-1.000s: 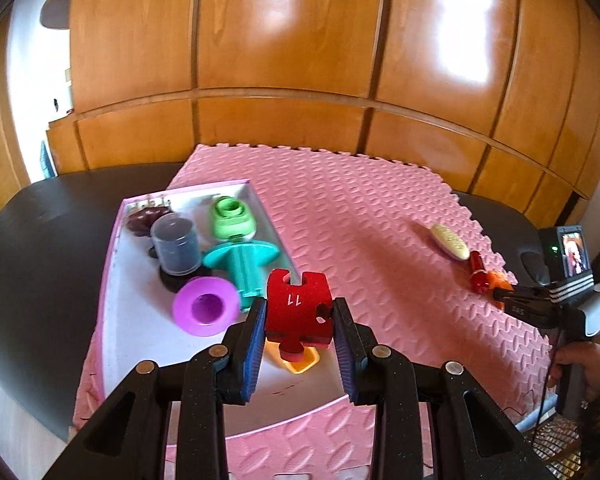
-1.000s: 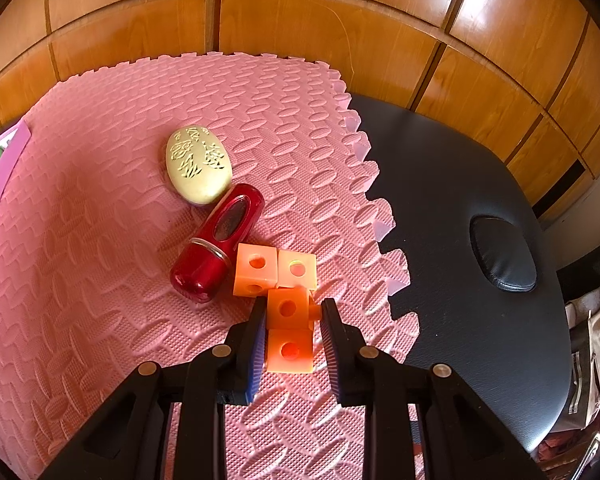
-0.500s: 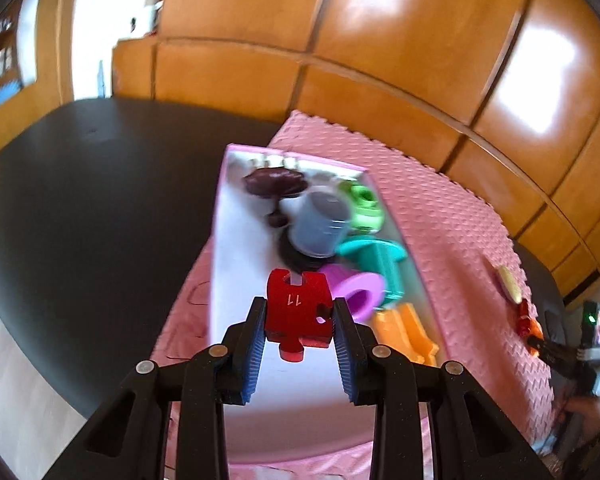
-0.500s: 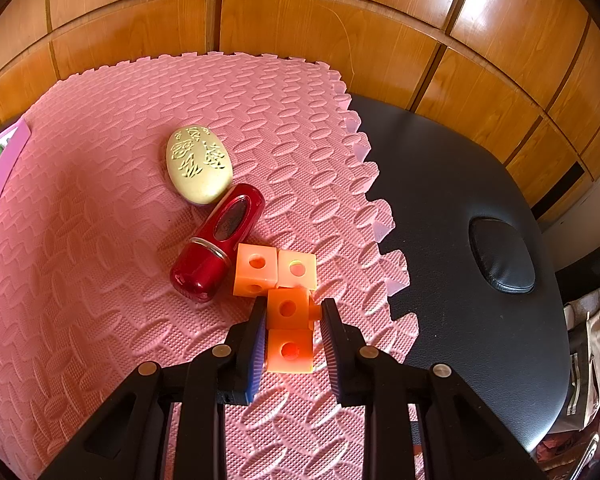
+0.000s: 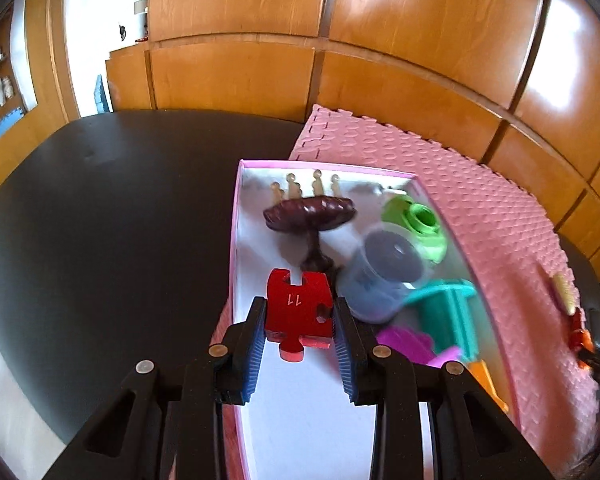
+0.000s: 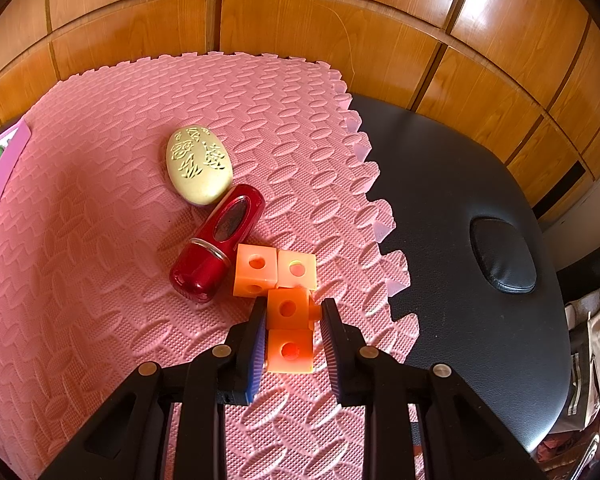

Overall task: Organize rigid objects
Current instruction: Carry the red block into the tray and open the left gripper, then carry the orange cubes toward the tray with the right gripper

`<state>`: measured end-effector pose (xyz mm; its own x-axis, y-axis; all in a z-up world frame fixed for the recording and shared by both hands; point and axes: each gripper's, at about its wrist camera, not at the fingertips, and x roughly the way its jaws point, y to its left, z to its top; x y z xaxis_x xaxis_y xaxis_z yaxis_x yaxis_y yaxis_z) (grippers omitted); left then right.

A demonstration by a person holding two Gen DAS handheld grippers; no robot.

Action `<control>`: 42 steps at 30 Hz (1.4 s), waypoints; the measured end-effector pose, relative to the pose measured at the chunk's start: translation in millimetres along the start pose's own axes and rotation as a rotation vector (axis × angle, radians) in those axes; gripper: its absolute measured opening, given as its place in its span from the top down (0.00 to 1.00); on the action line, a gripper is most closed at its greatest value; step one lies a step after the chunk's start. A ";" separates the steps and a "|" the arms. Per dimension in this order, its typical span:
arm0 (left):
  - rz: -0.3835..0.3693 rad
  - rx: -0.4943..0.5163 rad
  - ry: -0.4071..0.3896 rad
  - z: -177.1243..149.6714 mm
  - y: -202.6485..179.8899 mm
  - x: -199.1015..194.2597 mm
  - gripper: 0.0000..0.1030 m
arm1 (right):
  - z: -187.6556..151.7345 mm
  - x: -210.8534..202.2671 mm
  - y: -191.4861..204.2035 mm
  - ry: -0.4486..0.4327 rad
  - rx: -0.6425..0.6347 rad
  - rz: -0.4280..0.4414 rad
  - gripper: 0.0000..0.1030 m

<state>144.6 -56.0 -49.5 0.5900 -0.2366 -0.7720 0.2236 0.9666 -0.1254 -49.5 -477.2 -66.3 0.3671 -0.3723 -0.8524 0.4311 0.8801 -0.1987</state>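
Observation:
My left gripper (image 5: pixel 299 314) is shut on a red puzzle piece (image 5: pixel 299 313) marked 11, held above the left half of the pink-rimmed tray (image 5: pixel 233 264). Inside the tray are a dark brown stand (image 5: pixel 310 216), a grey cup (image 5: pixel 380 276), a green piece (image 5: pixel 418 226), a teal piece (image 5: pixel 446 306), a purple ring (image 5: pixel 408 344) and an orange piece (image 5: pixel 486 382). My right gripper (image 6: pixel 293 322) is shut on a chain of orange cubes (image 6: pixel 288 308) lying on the pink foam mat (image 6: pixel 100 240). A red case (image 6: pixel 220 242) and a cream oval (image 6: pixel 199 170) lie just left of the cubes.
The mat lies on a black padded table (image 6: pixel 460 208) with a round dent (image 6: pixel 502 254) at the right. Wooden wall panels (image 5: pixel 380 40) stand behind. The tray's pink edge (image 6: pixel 4 164) shows at the far left of the right wrist view.
My left gripper has carried the red puzzle piece leftward and lower over the tray, and the view has rolled. The right gripper and the orange cubes have not moved.

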 end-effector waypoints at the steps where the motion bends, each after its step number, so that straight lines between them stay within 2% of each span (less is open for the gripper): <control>1: 0.010 -0.001 0.001 2.2 1.9 3.9 0.68 | 0.1 0.1 -0.7 0.000 0.000 0.000 0.76; 3: 0.016 0.008 -0.002 4.5 3.4 8.5 0.66 | 0.2 0.0 -1.0 0.000 0.001 0.001 0.76; 6: -0.011 -0.004 -0.017 4.5 5.2 3.6 0.50 | -0.2 -0.6 -0.6 0.000 0.000 0.000 0.76; 7: -0.016 -0.004 -0.029 3.3 4.9 -0.6 0.48 | -0.2 -0.6 -0.7 0.000 -0.001 -0.001 0.76; 15: 0.033 -0.008 -0.078 -21.0 0.8 -37.9 0.48 | 0.3 0.2 0.0 -0.001 -0.004 -0.005 0.76; 24: 0.036 -0.032 -0.082 -56.4 -5.2 -67.0 0.48 | -0.5 -1.1 0.4 -0.001 -0.002 -0.004 0.76; 33: 0.059 0.000 -0.114 -66.3 -9.6 -82.7 0.48 | -2.6 -2.5 -3.6 0.021 0.034 0.042 0.76; 42: 0.065 -0.004 -0.108 -71.8 -1.7 -83.3 0.48 | -9.3 -10.9 11.5 0.048 0.001 0.092 0.76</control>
<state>39.4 -30.8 -29.7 0.6836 -0.1825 -0.7067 0.1789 0.9806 -0.0803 -56.2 -460.3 -63.9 0.3652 -0.2757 -0.8892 0.3987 0.9094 -0.1182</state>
